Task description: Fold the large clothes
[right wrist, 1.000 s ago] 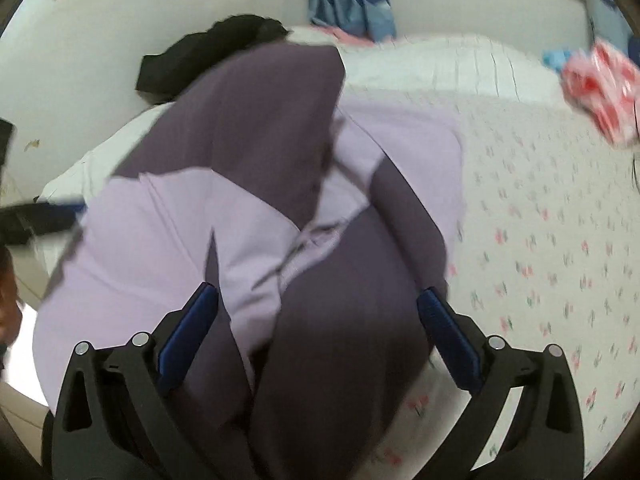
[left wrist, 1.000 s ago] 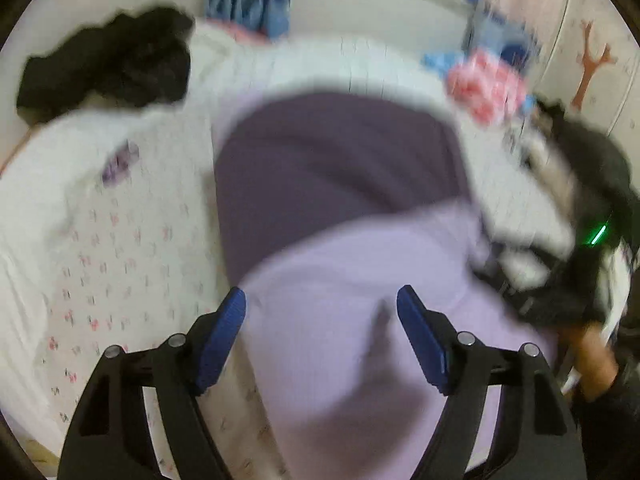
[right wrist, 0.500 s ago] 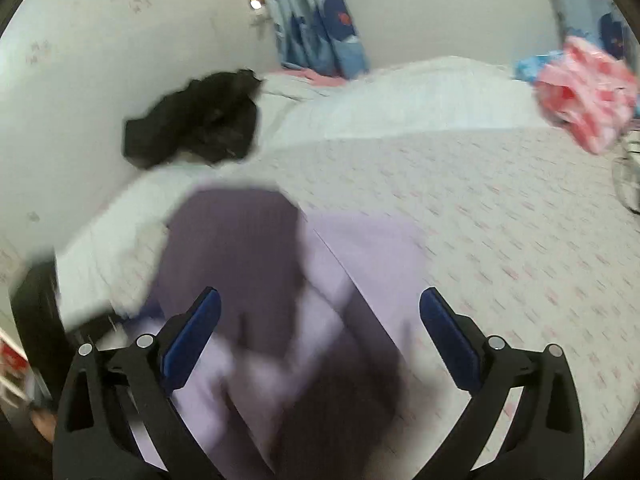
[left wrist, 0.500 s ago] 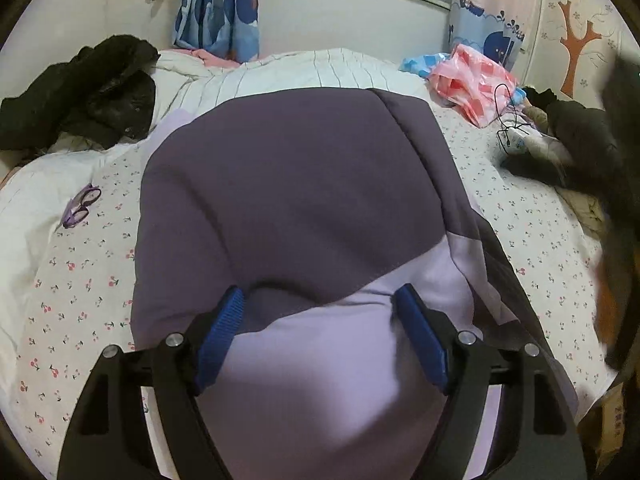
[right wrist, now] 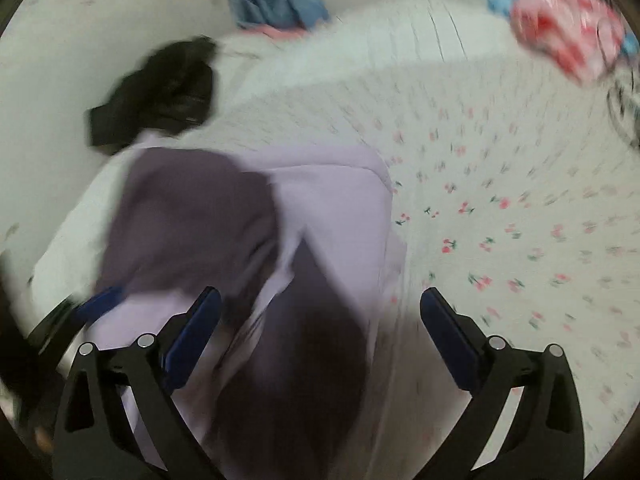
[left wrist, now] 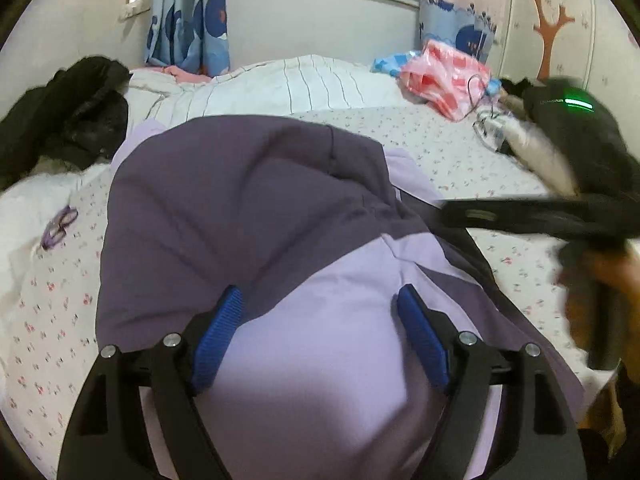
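A two-tone purple jacket (left wrist: 248, 216), dark plum over pale lilac, is spread puffed and creased on the floral bedsheet (left wrist: 472, 160), with one panel folded over. Its near edge is cut off at the bottom of both views. The left gripper (left wrist: 320, 332) is held above the lilac part, jaws apart and nothing clamped. The right gripper (right wrist: 320, 336) is likewise spread wide over the jacket; that view is blurred, so fabric detail cannot be made out.

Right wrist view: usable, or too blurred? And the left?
Right wrist view: motion blur throughout, purple garment and floral sheet smeared. Left wrist view: mostly sharp, garment folds clear; only the right gripper crossing at right is streaked. Fisheye bends both.
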`<action>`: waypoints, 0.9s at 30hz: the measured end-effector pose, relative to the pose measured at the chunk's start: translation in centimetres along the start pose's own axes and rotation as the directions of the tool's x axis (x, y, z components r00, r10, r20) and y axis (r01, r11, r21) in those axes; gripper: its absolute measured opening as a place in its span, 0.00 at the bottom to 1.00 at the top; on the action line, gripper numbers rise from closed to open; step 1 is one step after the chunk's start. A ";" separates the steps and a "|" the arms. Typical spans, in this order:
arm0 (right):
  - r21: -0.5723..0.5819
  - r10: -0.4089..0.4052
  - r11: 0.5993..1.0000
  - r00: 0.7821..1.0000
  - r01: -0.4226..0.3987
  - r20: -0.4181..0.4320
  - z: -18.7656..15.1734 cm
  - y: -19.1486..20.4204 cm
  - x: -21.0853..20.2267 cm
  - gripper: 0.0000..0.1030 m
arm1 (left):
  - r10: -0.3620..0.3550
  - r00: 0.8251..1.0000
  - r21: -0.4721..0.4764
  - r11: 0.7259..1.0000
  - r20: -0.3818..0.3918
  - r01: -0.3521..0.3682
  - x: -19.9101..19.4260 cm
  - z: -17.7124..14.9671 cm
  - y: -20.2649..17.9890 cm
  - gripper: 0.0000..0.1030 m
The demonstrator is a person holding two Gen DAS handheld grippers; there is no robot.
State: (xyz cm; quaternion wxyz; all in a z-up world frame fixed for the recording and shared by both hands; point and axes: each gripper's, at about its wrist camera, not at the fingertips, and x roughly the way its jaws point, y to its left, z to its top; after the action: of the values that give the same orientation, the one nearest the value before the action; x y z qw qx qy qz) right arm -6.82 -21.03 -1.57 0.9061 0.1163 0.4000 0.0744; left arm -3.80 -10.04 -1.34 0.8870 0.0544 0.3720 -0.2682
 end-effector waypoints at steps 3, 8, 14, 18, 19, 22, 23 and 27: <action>-0.132 -0.093 0.988 0.992 0.082 -0.081 -4.4 1.8 -0.7 0.94 | -0.031 0.999 -0.034 0.999 -0.009 0.031 -0.7 0.0 0.6 0.74; -0.085 -0.109 0.992 0.972 0.093 -0.209 -10.2 -0.4 2.4 0.94 | -0.054 0.998 -0.005 0.999 -0.021 0.054 -3.4 -1.6 -1.5 0.74; -0.105 -0.145 0.987 0.963 0.123 -0.228 -8.7 0.7 1.1 0.94 | 0.047 0.998 0.089 0.995 -0.042 -0.043 -3.6 -4.7 -3.2 0.76; 0.045 -0.036 0.998 0.997 0.039 -0.067 -4.5 0.8 -2.6 0.94 | 0.015 0.999 0.035 0.999 -0.040 -0.014 -4.0 -4.5 -2.3 0.76; 0.056 -0.052 0.997 0.998 0.053 -0.024 -3.4 1.0 -3.0 0.94 | 0.021 0.999 0.047 0.999 -0.039 -0.019 -4.0 -4.6 -2.5 0.76; 0.067 -0.024 0.998 0.999 0.021 0.036 0.2 2.1 -1.1 0.94 | 0.026 0.999 0.070 0.997 -0.043 -0.023 -4.4 -4.5 -2.8 0.76; 0.073 -0.042 0.997 0.999 0.040 0.022 0.9 2.1 0.2 0.94 | 0.018 0.999 0.071 0.997 -0.035 -0.016 -5.2 -4.1 -2.6 0.75; 0.132 -0.057 0.989 0.993 0.071 -0.104 -0.7 -0.7 8.5 0.94 | 0.054 0.997 -0.041 0.998 0.063 -0.051 -8.2 -3.3 0.6 0.75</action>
State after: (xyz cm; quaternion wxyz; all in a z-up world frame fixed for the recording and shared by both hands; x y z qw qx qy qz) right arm -1.62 -19.63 -8.21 0.8767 0.1610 0.4526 0.0237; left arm -10.33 -4.96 1.84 0.9061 0.0378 0.3469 -0.2391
